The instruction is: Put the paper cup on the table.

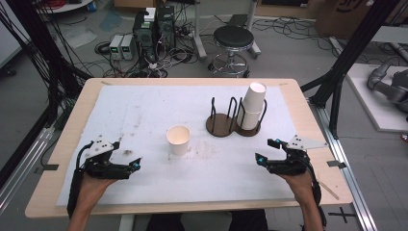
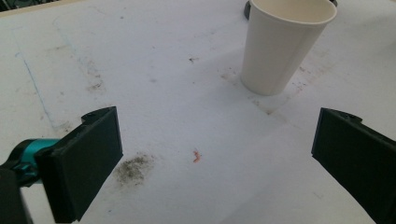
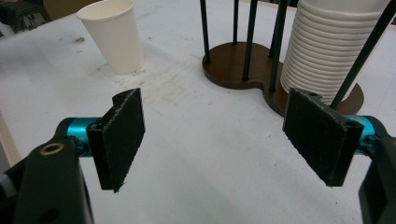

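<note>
White paper cup [image 1: 178,140] stands upright at the frame's centre, alone on the white mat [image 1: 144,110]. Both the left gripper [image 1: 126,159] and right gripper [image 1: 267,150] gape wide, holding nothing. Squeezing too hard could crumple the thin cup or tip it.

White-covered table [image 1: 144,103] bears cup [image 1: 178,140] and rack [image 1: 226,125].

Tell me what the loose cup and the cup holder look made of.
Cup: likely paper, matte off-white, with a thin rolled rim. Holder: base looks like dark brown wood or fibreboard with a dull finish; uprights look like thin black metal rods.
</note>
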